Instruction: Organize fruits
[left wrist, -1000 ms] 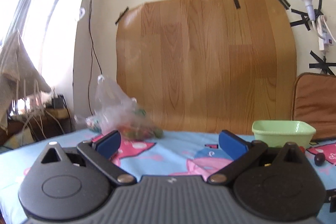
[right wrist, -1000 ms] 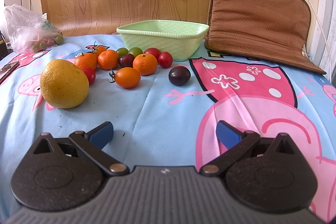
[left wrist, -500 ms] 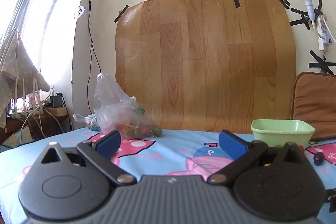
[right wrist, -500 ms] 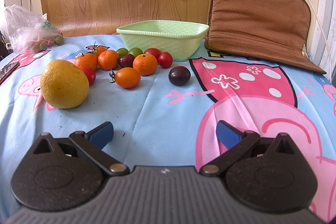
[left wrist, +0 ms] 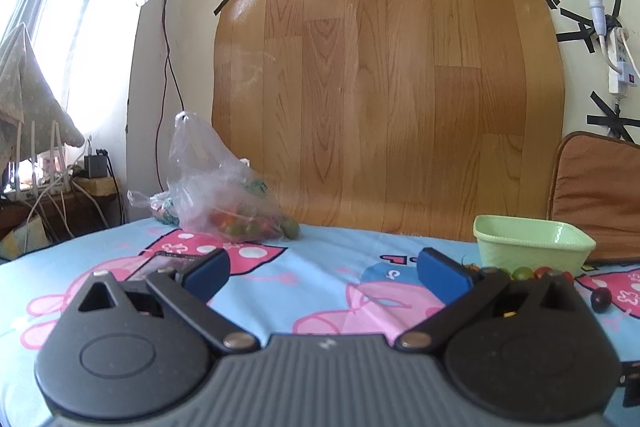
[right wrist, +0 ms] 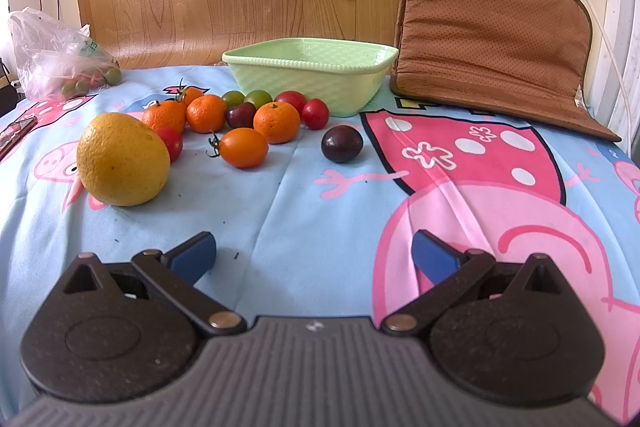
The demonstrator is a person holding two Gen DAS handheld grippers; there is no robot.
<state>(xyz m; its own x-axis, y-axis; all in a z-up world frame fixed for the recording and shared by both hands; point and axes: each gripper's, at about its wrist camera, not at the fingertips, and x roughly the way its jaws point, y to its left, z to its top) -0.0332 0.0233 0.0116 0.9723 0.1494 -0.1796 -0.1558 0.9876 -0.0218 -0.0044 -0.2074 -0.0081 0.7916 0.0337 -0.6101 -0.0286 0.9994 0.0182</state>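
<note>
In the right wrist view a large yellow-orange citrus (right wrist: 122, 159) lies left on the cartoon cloth. Behind it sit several small oranges (right wrist: 277, 122), an orange tomato (right wrist: 243, 147), red, green and dark small fruits, and a lone dark plum (right wrist: 342, 143). An empty pale green basket (right wrist: 312, 77) stands behind them; it also shows in the left wrist view (left wrist: 532, 245). My right gripper (right wrist: 314, 255) is open and empty, low over the cloth, well short of the fruit. My left gripper (left wrist: 325, 273) is open and empty, left of the basket.
A clear plastic bag (left wrist: 218, 195) of small fruits lies at the back left by the wooden panel (left wrist: 384, 99). A brown cushion (right wrist: 492, 39) leans on the wall at the right. A phone (right wrist: 14, 135) lies at the left edge.
The left wrist view has tilted down a little, so more of the cloth shows. The right gripper and the fruits have not moved.
</note>
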